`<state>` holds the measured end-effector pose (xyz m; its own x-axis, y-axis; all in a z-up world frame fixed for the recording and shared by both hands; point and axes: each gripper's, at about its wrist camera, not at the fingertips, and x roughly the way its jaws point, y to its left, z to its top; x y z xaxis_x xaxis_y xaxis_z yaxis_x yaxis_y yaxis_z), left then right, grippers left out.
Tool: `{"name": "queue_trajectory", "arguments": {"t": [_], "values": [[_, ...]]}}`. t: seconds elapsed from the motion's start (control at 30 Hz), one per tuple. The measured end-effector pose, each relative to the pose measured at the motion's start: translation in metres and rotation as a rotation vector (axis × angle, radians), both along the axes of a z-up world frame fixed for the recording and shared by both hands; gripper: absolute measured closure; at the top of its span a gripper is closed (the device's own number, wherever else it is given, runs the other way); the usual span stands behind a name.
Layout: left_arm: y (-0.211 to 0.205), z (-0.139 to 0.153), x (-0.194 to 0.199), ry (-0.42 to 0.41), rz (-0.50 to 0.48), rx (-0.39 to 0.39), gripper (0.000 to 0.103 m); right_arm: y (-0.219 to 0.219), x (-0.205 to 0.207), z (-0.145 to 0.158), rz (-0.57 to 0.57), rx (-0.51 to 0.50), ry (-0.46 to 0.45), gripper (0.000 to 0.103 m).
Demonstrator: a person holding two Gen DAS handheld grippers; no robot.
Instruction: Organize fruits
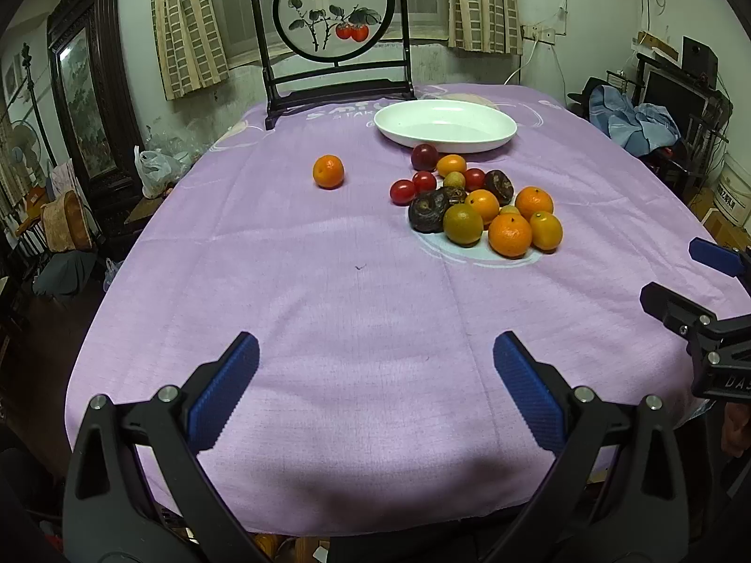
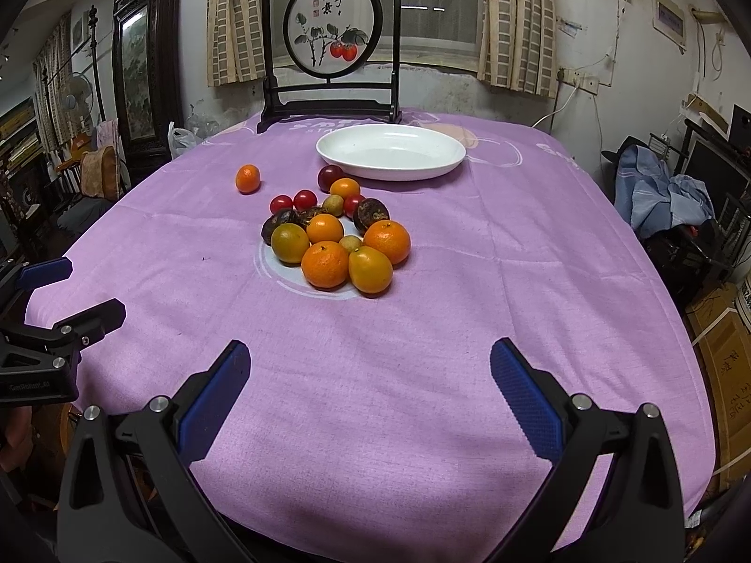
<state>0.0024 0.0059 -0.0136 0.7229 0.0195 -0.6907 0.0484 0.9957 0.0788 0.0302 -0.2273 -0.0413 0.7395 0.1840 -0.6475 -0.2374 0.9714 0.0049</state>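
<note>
A pile of fruit (image 1: 474, 204) lies on the purple tablecloth: oranges, cherry tomatoes, dark water chestnuts and small yellow-green fruits; it also shows in the right wrist view (image 2: 335, 237). One orange (image 1: 328, 171) sits alone to the left (image 2: 248, 178). A white oval plate (image 1: 445, 125) stands empty behind the pile (image 2: 390, 151). My left gripper (image 1: 375, 375) is open and empty above the near cloth. My right gripper (image 2: 371, 380) is open and empty, to the right of the left one (image 1: 690, 277).
A black-framed round painting on a stand (image 1: 334, 33) stands at the table's far edge. The purple-clothed table (image 1: 328, 305) drops off at left, right and front. Furniture and clutter surround it.
</note>
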Motion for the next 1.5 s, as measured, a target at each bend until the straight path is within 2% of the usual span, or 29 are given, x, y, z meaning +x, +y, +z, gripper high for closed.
{"name": "queue_trajectory", "arguments": {"t": [0.2,0.33,0.4,0.67,0.77,0.8,1.03,1.1,1.23,1.3,1.33,1.4,1.43,1.5], "values": [[0.001,-0.007,0.009,0.021,-0.001,0.002,0.002,0.001,0.011,-0.005,0.022,0.013,0.014,0.001],[0.008,-0.013,0.021,0.036,0.001,-0.013,0.002,0.002,0.032,-0.014,0.042,0.022,0.039,0.002],[0.013,-0.016,0.027,0.042,0.000,-0.020,0.002,0.002,0.047,-0.019,0.048,0.030,0.069,0.014],[0.029,-0.027,0.043,0.060,-0.016,-0.054,0.002,-0.005,0.108,-0.040,0.041,0.076,0.188,0.040],[0.030,-0.029,0.046,0.057,-0.038,-0.066,0.002,-0.006,0.123,-0.048,0.051,0.092,0.235,0.041],[0.030,-0.029,0.047,0.054,-0.045,-0.067,0.002,-0.006,0.127,-0.050,0.063,0.091,0.245,0.044],[0.024,-0.031,0.060,0.058,-0.086,-0.098,0.002,-0.004,0.141,-0.054,0.128,0.111,0.263,0.046],[0.018,-0.031,0.062,0.057,-0.105,-0.096,0.002,-0.004,0.146,-0.054,0.145,0.116,0.259,0.053],[0.002,-0.034,0.068,0.072,-0.140,-0.086,0.002,-0.011,0.157,-0.056,0.209,0.200,0.284,0.063],[-0.007,-0.035,0.072,0.087,-0.159,-0.095,0.002,-0.016,0.159,-0.057,0.230,0.246,0.298,0.065],[-0.013,-0.035,0.075,0.092,-0.175,-0.106,0.003,-0.024,0.159,-0.057,0.239,0.308,0.309,0.065],[-0.025,-0.035,0.079,0.100,-0.207,-0.128,0.006,-0.035,0.160,-0.058,0.253,0.406,0.309,0.065],[-0.033,-0.035,0.082,0.106,-0.226,-0.140,0.010,-0.043,0.159,-0.057,0.248,0.457,0.300,0.065],[-0.050,-0.038,0.093,0.126,-0.261,-0.160,0.021,-0.053,0.155,-0.054,0.221,0.486,0.271,0.065]]}}
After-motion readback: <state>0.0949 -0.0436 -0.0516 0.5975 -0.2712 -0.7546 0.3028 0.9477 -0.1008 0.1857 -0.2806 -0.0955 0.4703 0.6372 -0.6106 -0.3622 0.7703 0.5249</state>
